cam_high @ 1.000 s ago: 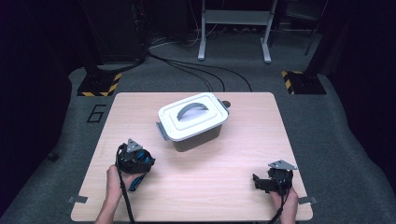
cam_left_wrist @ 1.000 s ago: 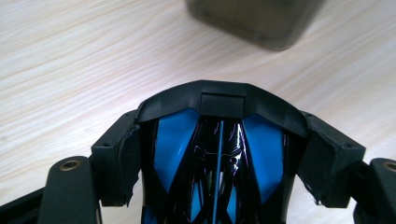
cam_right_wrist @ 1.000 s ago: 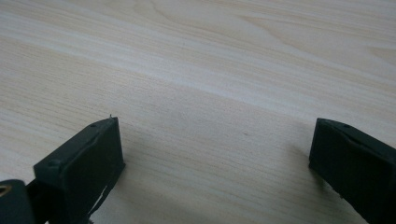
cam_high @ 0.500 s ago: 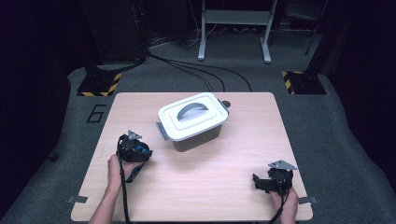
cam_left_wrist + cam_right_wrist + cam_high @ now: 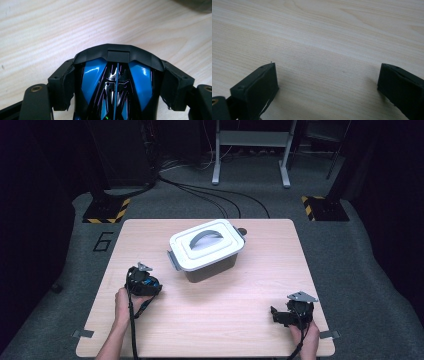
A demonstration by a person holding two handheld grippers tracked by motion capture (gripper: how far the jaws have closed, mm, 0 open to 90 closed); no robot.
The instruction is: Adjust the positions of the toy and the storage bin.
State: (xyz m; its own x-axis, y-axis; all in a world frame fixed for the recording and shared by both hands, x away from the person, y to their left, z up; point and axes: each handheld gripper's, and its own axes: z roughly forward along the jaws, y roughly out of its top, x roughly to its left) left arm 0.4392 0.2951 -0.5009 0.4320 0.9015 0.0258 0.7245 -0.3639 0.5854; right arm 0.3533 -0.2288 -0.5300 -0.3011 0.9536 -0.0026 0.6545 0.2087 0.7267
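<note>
1. The left gripper holds a blue-and-black toy car between its jaws. In the left gripper view the two black pads press on the car's flanks, one on each side, and the car's dark rounded end points away from the camera, out over the wood.

2. The car's long axis runs along the gripper's own line, so it sits lengthwise in the grip, not across it.

3. In the high view this gripper sits low over the left part of the tabletop, near the front-left corner of a lidded storage box. The box is white on top with a grey arched handle on its lid and a darker body below.

4. The relation that matters: the box lies ahead and to the right of the held car, close but apart from it, and its lid is on. I judge that the car cannot go inside until the lid comes off.

5. The left hand is much the nearer to the box, yet it is occupied.

6. The right gripper rests near the front right corner of the tabletop, well apart from the box. Its jaws stand wide with only bare wood between them, as the right gripper view shows.

7. The free right gripper would, I judge, have to travel up and left to reach the lid's handle.
</note>
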